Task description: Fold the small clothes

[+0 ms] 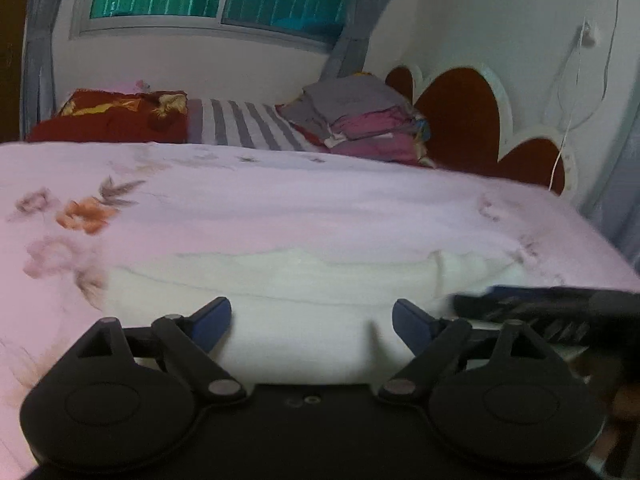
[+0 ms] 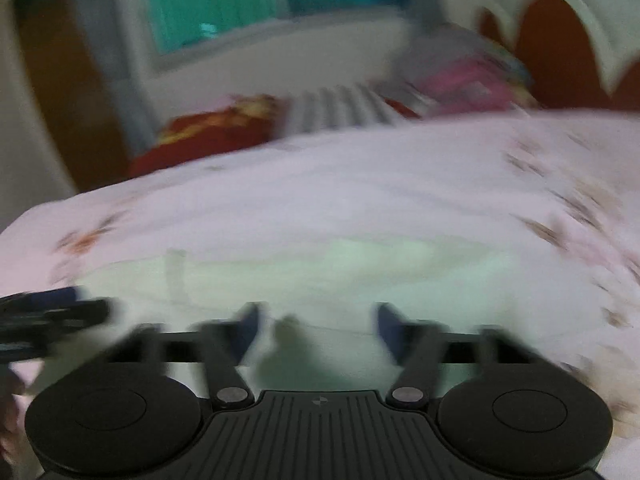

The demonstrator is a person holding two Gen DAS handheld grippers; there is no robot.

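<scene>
A small white garment (image 1: 304,304) lies flat on the pink floral bedsheet (image 1: 280,208), near the bed's front edge. My left gripper (image 1: 311,322) is open and empty, hovering over the garment's near part. My right gripper (image 2: 316,330) is open and empty too, over the same garment (image 2: 328,276), which looks pale green-white in the blurred right wrist view. The right gripper shows as a dark blur at the right of the left wrist view (image 1: 552,308), and the left gripper shows at the left edge of the right wrist view (image 2: 48,312).
A stack of folded grey and pink clothes (image 1: 360,120) sits at the back by the red headboard (image 1: 460,120). A red floral pillow (image 1: 116,116) and a striped cloth (image 1: 240,124) lie at the far edge under the window.
</scene>
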